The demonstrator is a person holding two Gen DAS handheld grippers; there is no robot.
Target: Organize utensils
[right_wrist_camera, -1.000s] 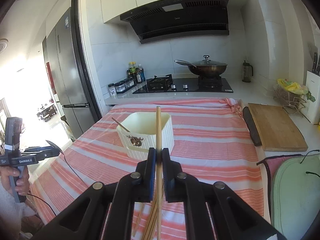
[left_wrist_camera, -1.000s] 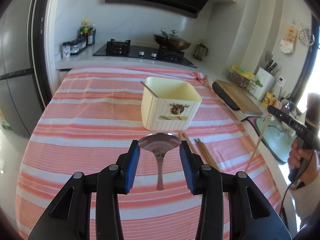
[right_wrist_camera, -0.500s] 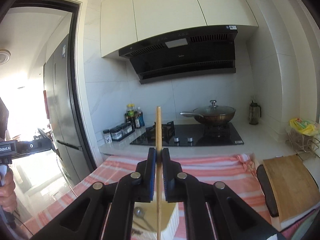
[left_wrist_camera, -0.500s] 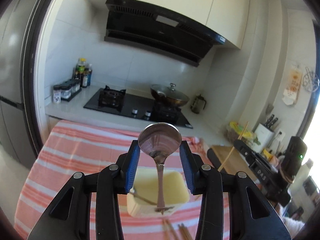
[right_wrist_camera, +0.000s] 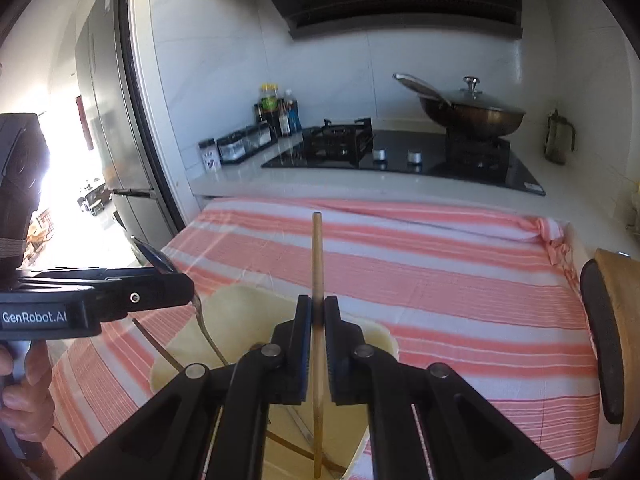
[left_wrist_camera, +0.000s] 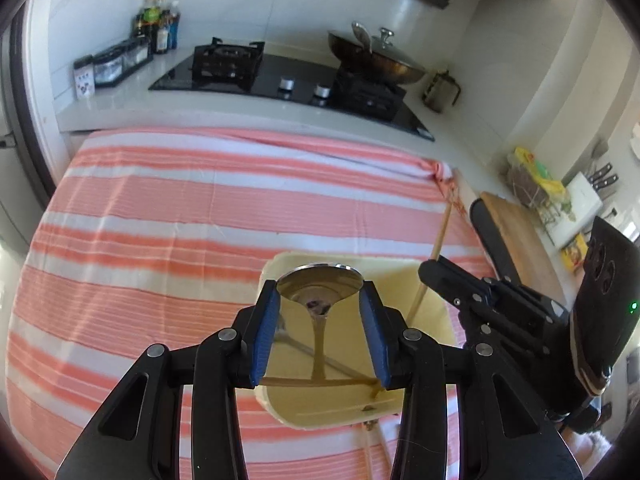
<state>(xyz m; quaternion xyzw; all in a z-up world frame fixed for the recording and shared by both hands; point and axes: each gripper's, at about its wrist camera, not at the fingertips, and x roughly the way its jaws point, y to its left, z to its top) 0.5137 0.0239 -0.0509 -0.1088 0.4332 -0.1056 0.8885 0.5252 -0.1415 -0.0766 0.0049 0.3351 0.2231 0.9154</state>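
My left gripper [left_wrist_camera: 320,300] is shut on the bowl of a metal spoon [left_wrist_camera: 320,286]. The spoon's handle hangs down into the cream utensil box [left_wrist_camera: 382,261] on the striped cloth. My right gripper [right_wrist_camera: 317,320] is shut on a wooden chopstick [right_wrist_camera: 317,252], held upright with its lower end inside the same box [right_wrist_camera: 240,294]. Each gripper shows in the other's view: the right gripper [left_wrist_camera: 476,304] with its chopstick [left_wrist_camera: 440,232] beside the box's right rim, the left gripper [right_wrist_camera: 120,298] with the spoon [right_wrist_camera: 202,320] over its left rim. Other utensils [left_wrist_camera: 340,366] lie in the box.
The pink and white striped cloth [left_wrist_camera: 180,220] covers the counter. Behind it are a black hob [left_wrist_camera: 280,76], a lidded wok [left_wrist_camera: 380,60] and seasoning jars [left_wrist_camera: 116,64]. A wooden cutting board [left_wrist_camera: 520,240] and a knife block [left_wrist_camera: 588,192] sit to the right. A person's hand [right_wrist_camera: 24,384] holds the left gripper.
Both grippers have travelled forward from in front of the box to directly over it, tilting up and then down again. The spoon's handle and the chopstick's lower end now hang inside the box.
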